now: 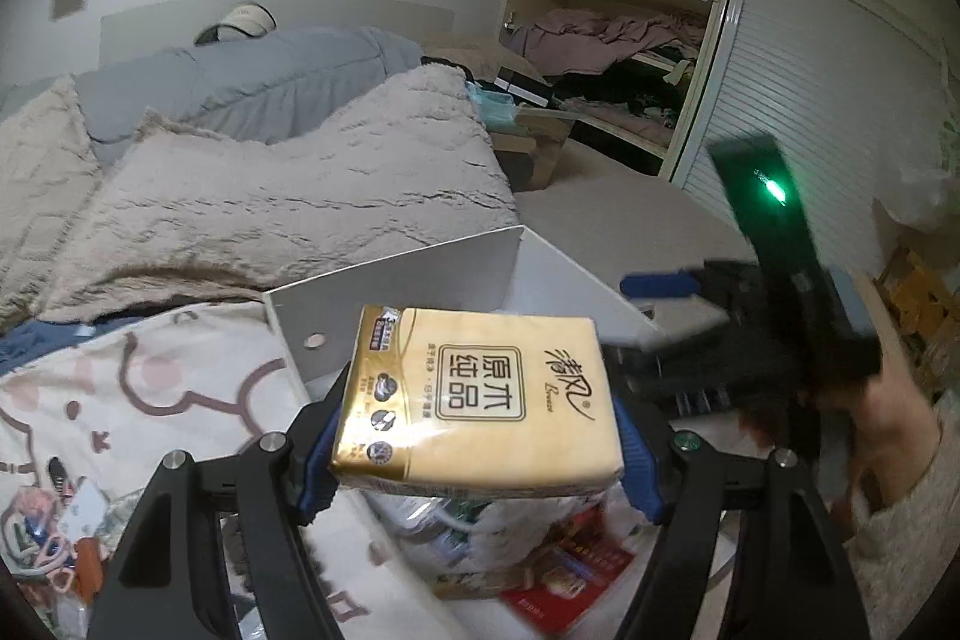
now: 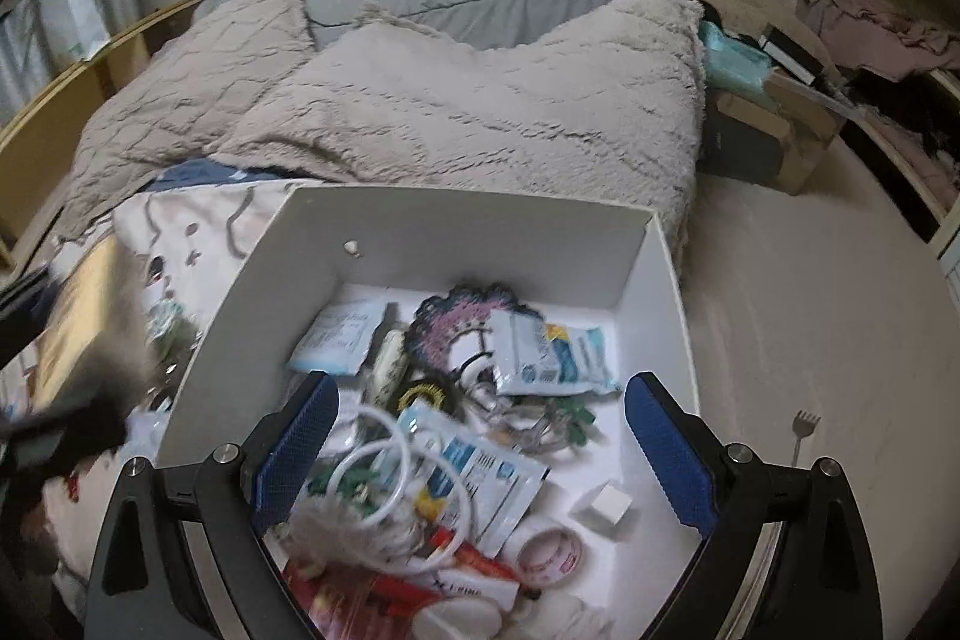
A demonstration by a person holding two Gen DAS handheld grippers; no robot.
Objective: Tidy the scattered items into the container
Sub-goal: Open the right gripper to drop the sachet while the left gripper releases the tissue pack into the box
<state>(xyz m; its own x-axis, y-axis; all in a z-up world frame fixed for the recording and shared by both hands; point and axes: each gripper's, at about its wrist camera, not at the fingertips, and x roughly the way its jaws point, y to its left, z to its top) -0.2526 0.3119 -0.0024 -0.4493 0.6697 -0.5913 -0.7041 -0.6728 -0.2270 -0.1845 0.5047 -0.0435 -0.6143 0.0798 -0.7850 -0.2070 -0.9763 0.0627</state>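
We have the left tool [image 1: 477, 451] clamped on a golden tissue pack [image 1: 480, 400], blue pads pressing its two sides, printed face up toward us. The pack hangs above the near corner of the white box [image 1: 396, 280], whose wall carries a small round hole. Under the pack we glimpse wrappers and a red packet [image 1: 570, 574] in the box. To the right, blurred, the right tool [image 1: 690, 304] hovers over the box's far rim, a green light glowing on its dark body, a hand [image 1: 888, 436] and pale sleeve behind it. A cartoon-print sheet [image 1: 138, 400] lies left; a fluffy beige blanket [image 1: 288, 196] covers the bed beyond.
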